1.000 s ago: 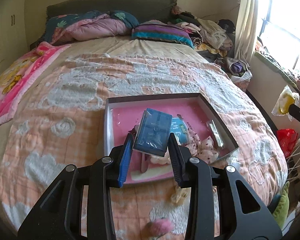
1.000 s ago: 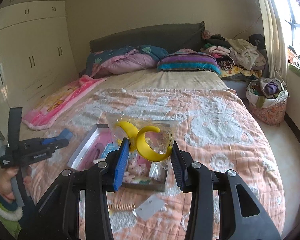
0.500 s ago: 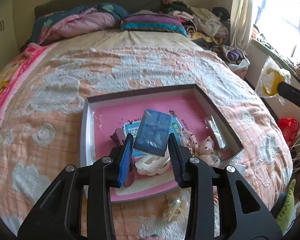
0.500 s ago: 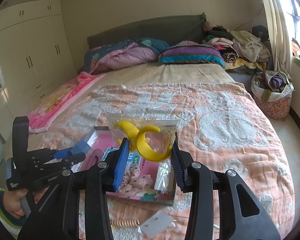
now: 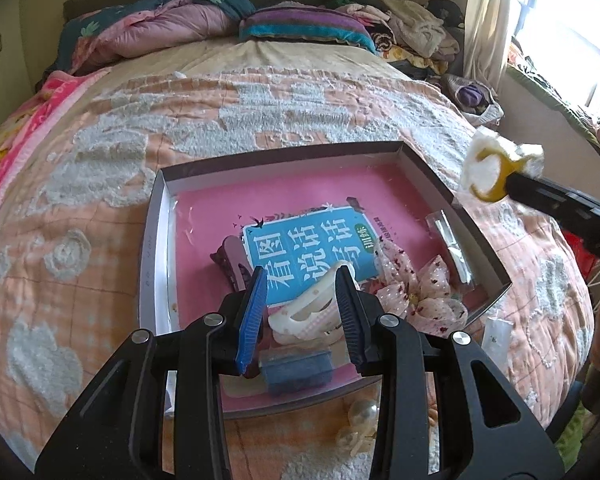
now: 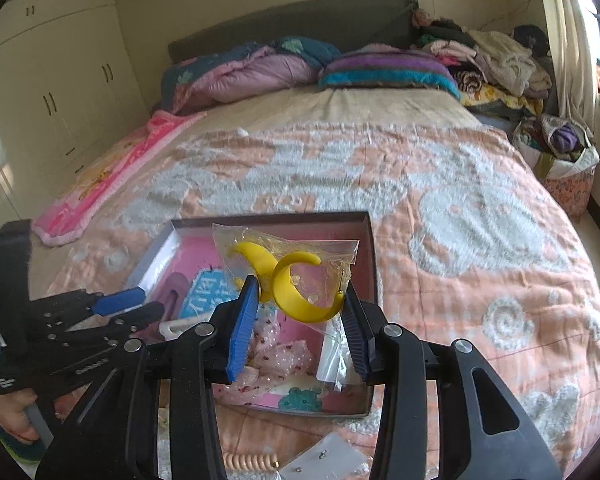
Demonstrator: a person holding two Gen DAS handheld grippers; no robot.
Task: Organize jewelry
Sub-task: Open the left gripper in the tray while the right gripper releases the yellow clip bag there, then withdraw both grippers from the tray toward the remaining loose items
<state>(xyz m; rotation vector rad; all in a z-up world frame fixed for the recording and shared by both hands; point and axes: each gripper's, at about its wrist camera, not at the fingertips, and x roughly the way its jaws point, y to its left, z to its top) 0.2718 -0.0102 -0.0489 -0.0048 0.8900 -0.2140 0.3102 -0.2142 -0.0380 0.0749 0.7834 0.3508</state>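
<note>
A shallow box tray (image 5: 152, 256) with a pink floor lies on the bed. My left gripper (image 5: 300, 284) hangs open over its near end, nothing between the pads. A small blue box (image 5: 296, 368) lies in the tray just below the fingers. Also in the tray are a white hair clip (image 5: 312, 312), a blue-labelled booklet (image 5: 312, 244), a dotted bow (image 5: 416, 292) and a dark clip (image 5: 228, 256). My right gripper (image 6: 298, 288) is shut on a clear bag of yellow crescent earrings (image 6: 300, 296), held above the tray's (image 6: 372, 280) right side. The left gripper (image 6: 140, 306) shows at the left.
On the quilt in front of the tray lie a pearl clip (image 5: 360, 420), a small clear bag (image 5: 496, 332), a wooden beaded piece (image 6: 248, 460) and an earring card (image 6: 328, 460). Pillows and heaped clothes sit at the bed's far end. Wardrobes stand to the left.
The blue box has left the left gripper's pads and now lies in the tray. Both grippers have come lower and closer to the tray, the right one still carrying its bag.
</note>
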